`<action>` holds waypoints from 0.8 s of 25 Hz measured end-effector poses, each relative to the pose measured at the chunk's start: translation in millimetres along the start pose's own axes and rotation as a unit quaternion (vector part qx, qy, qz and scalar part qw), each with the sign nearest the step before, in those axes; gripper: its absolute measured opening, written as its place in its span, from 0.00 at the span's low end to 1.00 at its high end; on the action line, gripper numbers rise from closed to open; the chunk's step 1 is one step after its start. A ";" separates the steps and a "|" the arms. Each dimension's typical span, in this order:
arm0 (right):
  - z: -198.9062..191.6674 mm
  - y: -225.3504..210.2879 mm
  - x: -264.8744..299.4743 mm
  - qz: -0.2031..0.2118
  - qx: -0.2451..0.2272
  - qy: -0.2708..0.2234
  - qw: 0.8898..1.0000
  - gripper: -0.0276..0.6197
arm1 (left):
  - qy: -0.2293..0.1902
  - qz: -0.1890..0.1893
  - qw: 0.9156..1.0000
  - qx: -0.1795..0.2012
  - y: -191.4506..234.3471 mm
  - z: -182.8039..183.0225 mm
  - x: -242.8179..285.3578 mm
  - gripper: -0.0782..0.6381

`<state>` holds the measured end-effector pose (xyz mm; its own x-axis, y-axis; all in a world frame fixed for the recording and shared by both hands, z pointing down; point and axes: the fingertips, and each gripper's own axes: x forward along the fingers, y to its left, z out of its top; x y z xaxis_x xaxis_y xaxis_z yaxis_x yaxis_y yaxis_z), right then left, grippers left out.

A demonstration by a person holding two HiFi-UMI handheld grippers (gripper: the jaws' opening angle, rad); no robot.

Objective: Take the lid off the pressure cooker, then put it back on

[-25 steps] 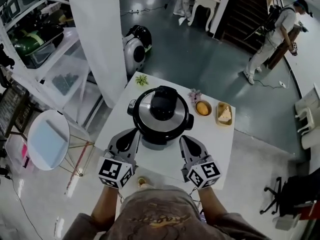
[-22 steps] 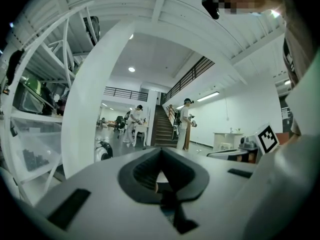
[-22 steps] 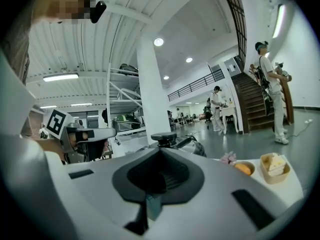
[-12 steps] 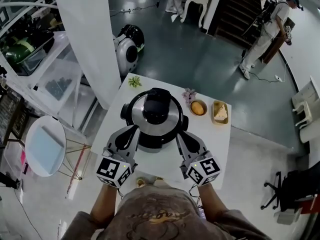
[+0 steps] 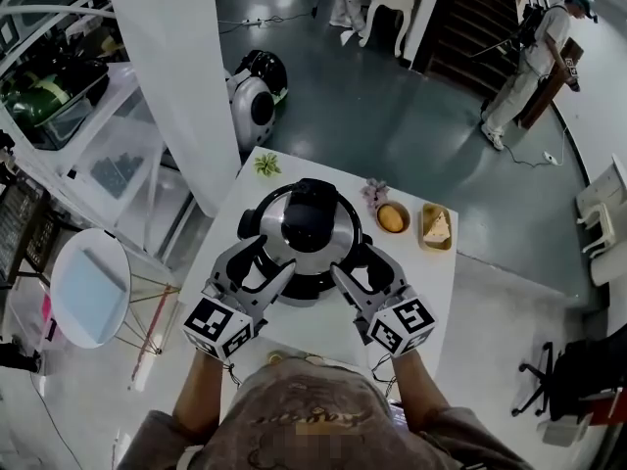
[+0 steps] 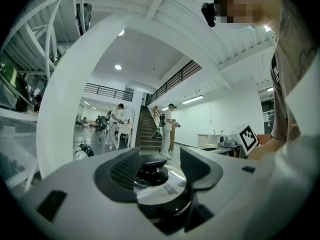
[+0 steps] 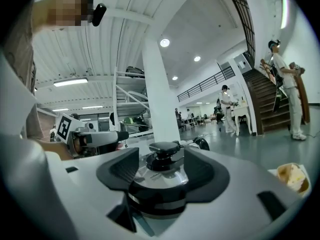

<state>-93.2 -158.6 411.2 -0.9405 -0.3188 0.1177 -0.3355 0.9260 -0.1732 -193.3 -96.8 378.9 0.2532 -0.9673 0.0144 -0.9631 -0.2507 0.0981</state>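
Table (image 5: 426, 282) in white, with pressure cooker (image 5: 306, 287) standing at its middle and lid (image 5: 340, 228) seated on top, not yet lifted. Nearer the body, left gripper (image 5: 266, 264) and right gripper (image 5: 358, 265), set against the cooker's near side, one toward each flank. Both tongs spread wide, having just been opening; nothing pinched in either, pads clear of the metal, with only the lid's edge and black knob (image 5: 309, 213) framed in the gap ahead. Reads as the approach to the first step: removal not begun. Calls next for easing both tongs forward to a firm hold on the lid, then closing. Likely needs a twist to unlock before any lift, so best gripped evenly from both sides. Worth steering clear of bowl (image 5: 392, 218) and tray (image 5: 437, 227) just beside the cooker.
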 end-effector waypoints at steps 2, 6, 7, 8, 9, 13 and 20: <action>0.0 -2.4 6.6 0.009 0.001 0.010 1.000 0.48 | 0.004 -0.009 1.000 0.001 3.2 -1.8 3.3 0.47; -1.0 -5.4 18.4 0.030 -0.023 0.031 0.999 0.57 | 0.028 -0.027 0.999 0.015 11.5 -11.3 14.3 0.50; -1.3 -5.6 21.6 0.036 -0.030 0.036 0.998 0.57 | 0.034 -0.030 0.999 0.018 14.8 -13.9 17.6 0.50; -1.6 -5.5 25.0 0.044 -0.036 0.041 0.998 0.58 | 0.039 -0.033 0.998 0.020 18.4 -16.2 21.0 0.51; -2.1 -5.2 28.4 0.051 -0.040 0.045 0.997 0.58 | 0.043 -0.037 0.998 0.021 21.8 -18.4 24.4 0.51; -5.2 -5.0 41.9 0.072 -0.047 0.060 0.995 0.58 | 0.058 -0.053 0.997 0.030 31.7 -24.5 37.9 0.51; -7.7 -11.5 63.5 0.085 -0.058 0.083 0.991 0.57 | 0.085 -0.093 0.991 0.053 34.5 -35.4 59.6 0.51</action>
<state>-148.6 -187.8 428.2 -0.9579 -0.1267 0.2578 -0.1548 0.9837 -0.0917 -208.3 -161.8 418.3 0.4295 -0.8863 0.1733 -0.9006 -0.4345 0.0101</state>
